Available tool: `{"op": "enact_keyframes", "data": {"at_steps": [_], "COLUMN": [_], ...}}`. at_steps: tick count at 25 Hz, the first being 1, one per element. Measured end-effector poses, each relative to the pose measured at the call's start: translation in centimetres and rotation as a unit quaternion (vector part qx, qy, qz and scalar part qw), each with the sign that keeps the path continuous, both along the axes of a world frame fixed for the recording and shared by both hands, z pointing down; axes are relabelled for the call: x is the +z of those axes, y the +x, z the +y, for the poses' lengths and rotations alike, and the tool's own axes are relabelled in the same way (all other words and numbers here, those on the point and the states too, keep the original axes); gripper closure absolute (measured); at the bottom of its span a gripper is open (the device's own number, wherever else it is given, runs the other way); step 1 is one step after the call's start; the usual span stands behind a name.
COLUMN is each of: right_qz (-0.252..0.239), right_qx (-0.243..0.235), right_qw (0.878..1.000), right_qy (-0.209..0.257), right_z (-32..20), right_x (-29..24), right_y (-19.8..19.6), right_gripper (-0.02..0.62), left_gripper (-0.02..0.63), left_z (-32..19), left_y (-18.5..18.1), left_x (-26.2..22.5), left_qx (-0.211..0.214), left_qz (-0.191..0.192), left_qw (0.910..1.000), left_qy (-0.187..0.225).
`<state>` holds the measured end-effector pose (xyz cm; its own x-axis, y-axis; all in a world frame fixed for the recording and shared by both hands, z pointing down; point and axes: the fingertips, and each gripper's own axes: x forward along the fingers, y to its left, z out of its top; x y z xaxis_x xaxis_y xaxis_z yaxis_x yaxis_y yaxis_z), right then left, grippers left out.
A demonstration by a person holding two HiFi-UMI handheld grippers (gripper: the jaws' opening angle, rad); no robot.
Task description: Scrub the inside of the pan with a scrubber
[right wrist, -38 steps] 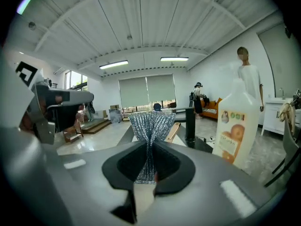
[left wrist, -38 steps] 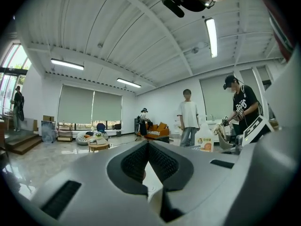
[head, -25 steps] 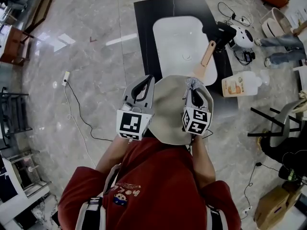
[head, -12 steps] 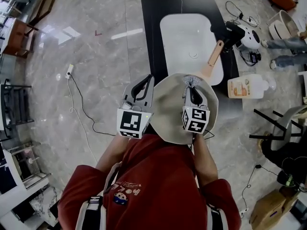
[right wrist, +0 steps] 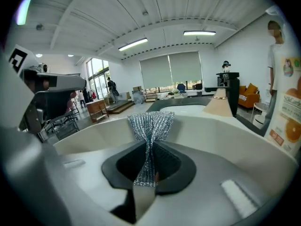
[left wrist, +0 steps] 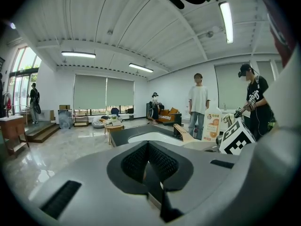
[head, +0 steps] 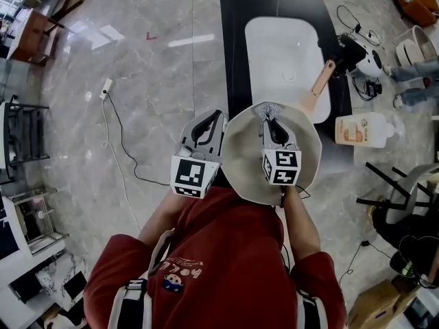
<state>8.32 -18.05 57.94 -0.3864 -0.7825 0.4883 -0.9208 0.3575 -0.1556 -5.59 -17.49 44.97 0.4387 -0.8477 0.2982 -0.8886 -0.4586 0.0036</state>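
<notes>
Pan point(head: 240, 157): cream inside, lower centre of head view, on the near end of the dark tabletop point(head: 233, 46). Wooden handle point(head: 321, 81) runs up-right over the edge of the sink point(head: 285, 46).

Scrubber point(right wrist: 150, 126): silver mesh, pinched at its waist. Its fanned end is up against the pan's far wall, at the top of the pan in head view.

Right tongs point(right wrist: 149, 163): closed tight on the scrubber, down inside the bowl. Pan wall shows all round in the right gripper view.

Left tongs point(left wrist: 148, 166): closed, nothing between them, just left of the pan's rim. Whether they touch the rim, cannot tell.

Bottle point(head: 360, 129): right of the pan.

Change over the last second: right tongs sat over the pan's right half, now on its centre line. Scrubber kept to the far wall throughout. The head view swung too, so part of the shift is camera.

Reads as a sideways stroke along the far wall. Scrubbing looks under way, not finished; base and near wall judged yet to do. Nothing grips the pan, so it may skid under pressure.
</notes>
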Motion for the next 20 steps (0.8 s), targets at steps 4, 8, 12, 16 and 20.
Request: {"op": "enact_keyframes", "data": {"at_steps": [4, 8, 12, 16, 20], "right_qz": [-0.016, -0.046, -0.055, -0.068, -0.069], "right_qx": [-0.020, -0.041, -0.091, -0.133, -0.186], "right_qw": [1.000, 0.998, 0.994, 0.989, 0.980], "right_qy": [0.000, -0.003, -0.001, -0.005, -0.006], "right_z": [0.1, 0.5, 1.4, 2.5, 4.2], "right_x": [-0.3, -0.6, -0.8, -0.9, -1.0], "right_y": [-0.8, -2.0, -4.0, -5.8, -7.6], "right_gripper": [0.532, 0.531, 0.531, 0.526, 0.526], "left_gripper": [0.600, 0.601, 0.600, 0.600, 0.600], "left_z": [1.0, 1.6, 2.4, 3.4, 4.7], "left_y": [-0.6, -1.4, -2.0, -2.7, -3.5], "left_x": [0.7, 1.5, 2.3, 3.7, 4.9], "left_qx": [-0.006, -0.012, -0.024, -0.033, -0.034], "left_qz": [0.001, 0.001, 0.008, 0.011, 0.006], "left_qw": [0.9999, 0.9998, 0.9994, 0.9986, 0.9979], "left_qy": [-0.010, -0.016, -0.025, -0.040, -0.055]}}
